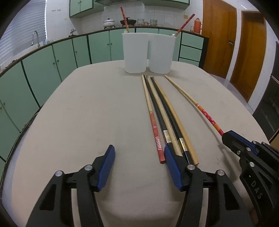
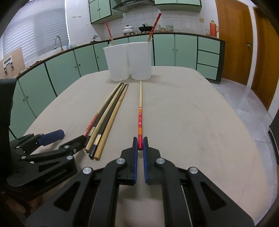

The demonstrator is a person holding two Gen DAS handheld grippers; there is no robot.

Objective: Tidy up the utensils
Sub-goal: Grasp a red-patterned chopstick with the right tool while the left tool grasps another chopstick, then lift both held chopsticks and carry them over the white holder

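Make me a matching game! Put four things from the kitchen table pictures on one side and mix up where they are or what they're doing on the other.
Things:
1. right tool
2. left tool
3. two white containers
4. bundle of chopsticks

States:
A. standing at the far end of the table, one chopstick sticking out of each
B. lying flat together on the table
C. open, nothing between its pads
D. shut on the flowered red chopstick

Pairs: 1-D, 2-C, 3-A, 4-B

Place: a home kitchen.
Cupboards: long row of green wooden cupboards (image 1: 73,50).
Sink: shiny metal tap (image 2: 58,41) by the window.
Cooking things: white pot with lid (image 2: 128,29), black wok (image 2: 145,28).
Wall: white tiles (image 1: 157,14).
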